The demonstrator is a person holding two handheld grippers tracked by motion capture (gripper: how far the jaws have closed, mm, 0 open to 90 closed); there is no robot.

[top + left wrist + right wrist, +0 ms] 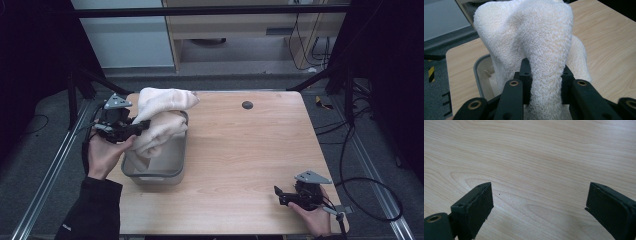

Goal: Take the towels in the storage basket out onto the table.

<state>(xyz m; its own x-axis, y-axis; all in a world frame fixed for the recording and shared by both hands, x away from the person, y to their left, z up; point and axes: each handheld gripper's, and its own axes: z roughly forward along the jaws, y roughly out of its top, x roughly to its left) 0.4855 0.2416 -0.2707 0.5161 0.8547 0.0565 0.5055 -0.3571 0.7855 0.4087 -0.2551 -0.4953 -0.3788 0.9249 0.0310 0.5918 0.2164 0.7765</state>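
The towel (162, 117) sits between the left tongs' (145, 124) jaws, draped over and into the bin (177, 172) just beside them; the right tongs (278, 194) rest well apart on the bench (250, 150).

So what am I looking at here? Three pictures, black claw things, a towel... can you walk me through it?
There's no robot: a person holds a two-jaw hand tool in each hand. The wide picture comes from a camera above the person's side of the wooden table, looking forward and down. The other two come from small cameras riding on the tools, looking along their black jaws.

The left gripper is clamped on a fold of a cream towel. In the high view, that towel hangs over and into a clear plastic bin near the table's left edge.

The right gripper rests near the table's front right corner. Its own view shows the jaws wide apart with bare wood between them, so the right gripper holds nothing. A small dark round spot sits near the table's far edge.
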